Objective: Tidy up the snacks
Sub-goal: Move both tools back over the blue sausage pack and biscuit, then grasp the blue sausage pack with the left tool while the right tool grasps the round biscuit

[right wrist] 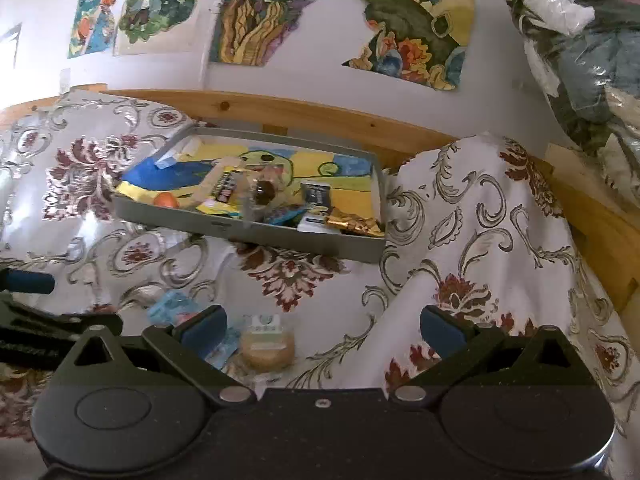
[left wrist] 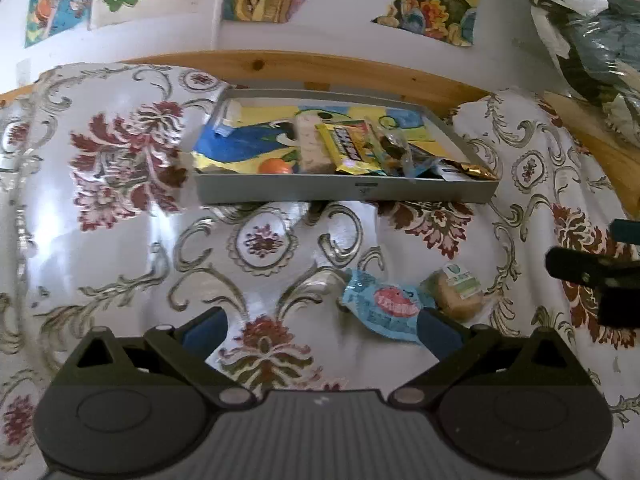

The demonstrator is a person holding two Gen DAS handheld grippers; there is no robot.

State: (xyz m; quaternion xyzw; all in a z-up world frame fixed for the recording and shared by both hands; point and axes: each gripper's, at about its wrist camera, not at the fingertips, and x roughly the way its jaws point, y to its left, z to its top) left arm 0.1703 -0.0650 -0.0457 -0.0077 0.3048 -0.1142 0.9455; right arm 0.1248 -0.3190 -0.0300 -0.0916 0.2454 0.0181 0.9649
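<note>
A shallow grey tray (left wrist: 280,191) (right wrist: 256,233) rests on the floral cloth and holds several snacks: a yellow bar (left wrist: 349,145), an orange ball (left wrist: 275,166) and a gold wrapper (left wrist: 476,169) (right wrist: 354,223). On the cloth in front lie a light blue packet (left wrist: 384,307) (right wrist: 172,305) and a round biscuit in clear wrap (left wrist: 458,293) (right wrist: 267,345). My left gripper (left wrist: 324,330) is open, its right finger beside the blue packet. My right gripper (right wrist: 322,330) is open too, with the biscuit just inside its left finger. Nothing is held.
A wooden rail (left wrist: 360,70) runs behind the tray below a wall with coloured pictures. Plastic-wrapped bedding (left wrist: 588,32) piles up at the right. The cloth rises in a fold (right wrist: 480,200) to the right of the tray. The other gripper shows at each view's edge (left wrist: 592,268) (right wrist: 32,320).
</note>
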